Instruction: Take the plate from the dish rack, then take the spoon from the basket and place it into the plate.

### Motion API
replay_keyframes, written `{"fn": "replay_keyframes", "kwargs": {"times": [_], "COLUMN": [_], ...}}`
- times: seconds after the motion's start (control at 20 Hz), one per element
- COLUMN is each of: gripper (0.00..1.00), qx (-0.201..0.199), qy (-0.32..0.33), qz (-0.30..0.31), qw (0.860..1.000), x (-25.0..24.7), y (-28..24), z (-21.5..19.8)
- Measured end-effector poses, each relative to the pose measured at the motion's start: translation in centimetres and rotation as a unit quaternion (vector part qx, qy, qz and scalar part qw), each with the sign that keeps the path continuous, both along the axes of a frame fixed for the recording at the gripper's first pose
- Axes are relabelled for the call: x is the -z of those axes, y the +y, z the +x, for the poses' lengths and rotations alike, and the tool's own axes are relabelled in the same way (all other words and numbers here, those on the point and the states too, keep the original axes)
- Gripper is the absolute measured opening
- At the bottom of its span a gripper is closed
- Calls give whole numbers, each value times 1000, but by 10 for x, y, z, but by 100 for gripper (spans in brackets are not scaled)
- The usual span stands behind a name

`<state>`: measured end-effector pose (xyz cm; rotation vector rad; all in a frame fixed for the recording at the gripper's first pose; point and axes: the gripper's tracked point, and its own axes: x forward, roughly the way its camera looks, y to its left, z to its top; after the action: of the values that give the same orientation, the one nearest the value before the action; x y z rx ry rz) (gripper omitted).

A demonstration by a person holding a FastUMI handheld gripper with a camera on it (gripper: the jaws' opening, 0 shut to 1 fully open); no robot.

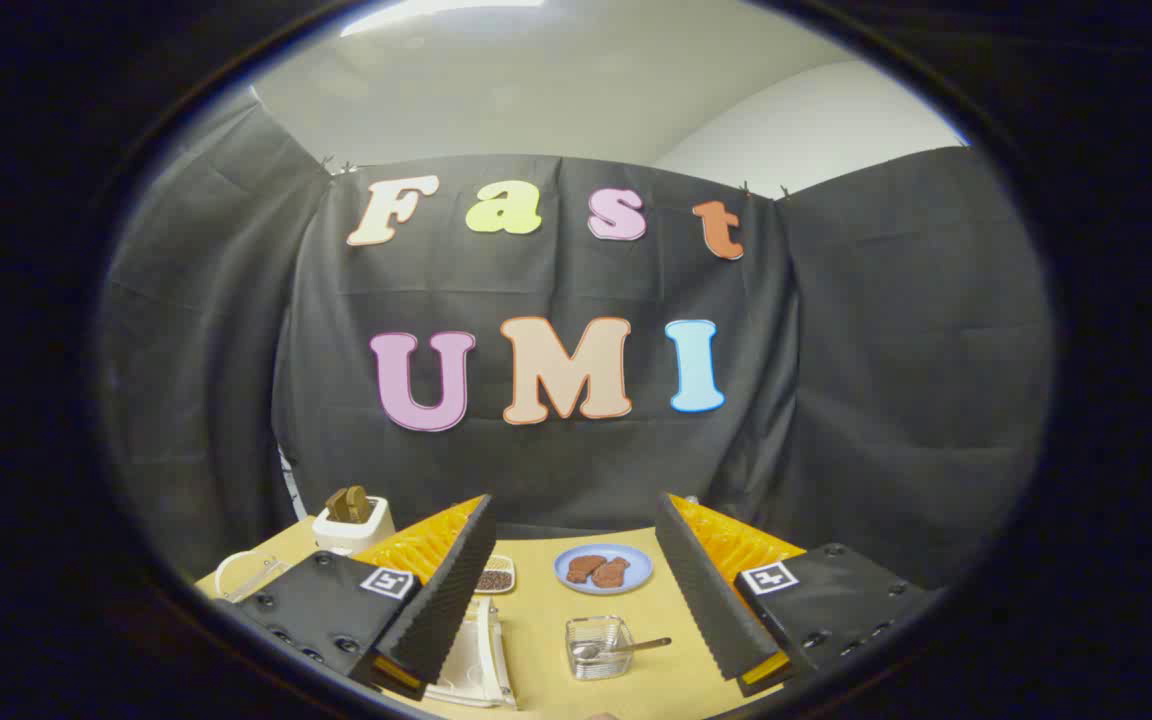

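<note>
gripper (576, 590) | fingers (446, 590) spread wide apart | holding nothing | raised, pointing level

Spoon (622, 648): metal, lying tilted in small clear wire basket (598, 645), bowl end inside, handle sticking out over rim, near desk's front edge. Dish rack (476, 655): white, just beside basket, partly hidden behind a finger. Plate in rack: cannot tell.

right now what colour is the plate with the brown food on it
Light blue plate, clearest in the gripper view, beyond the open tool.
</note>
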<state>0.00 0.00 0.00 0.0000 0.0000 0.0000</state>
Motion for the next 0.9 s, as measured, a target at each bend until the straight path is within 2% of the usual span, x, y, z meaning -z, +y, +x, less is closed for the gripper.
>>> {"fn": "replay_keyframes", "kwargs": {"times": [0.2,0.9], "gripper": [100,100], "qx": [-8,-46], "qy": [24,27], "qz": [-9,-2], "qw": [1000,999], "x": [11,0], "y": [10,42], "z": [6,13]}}
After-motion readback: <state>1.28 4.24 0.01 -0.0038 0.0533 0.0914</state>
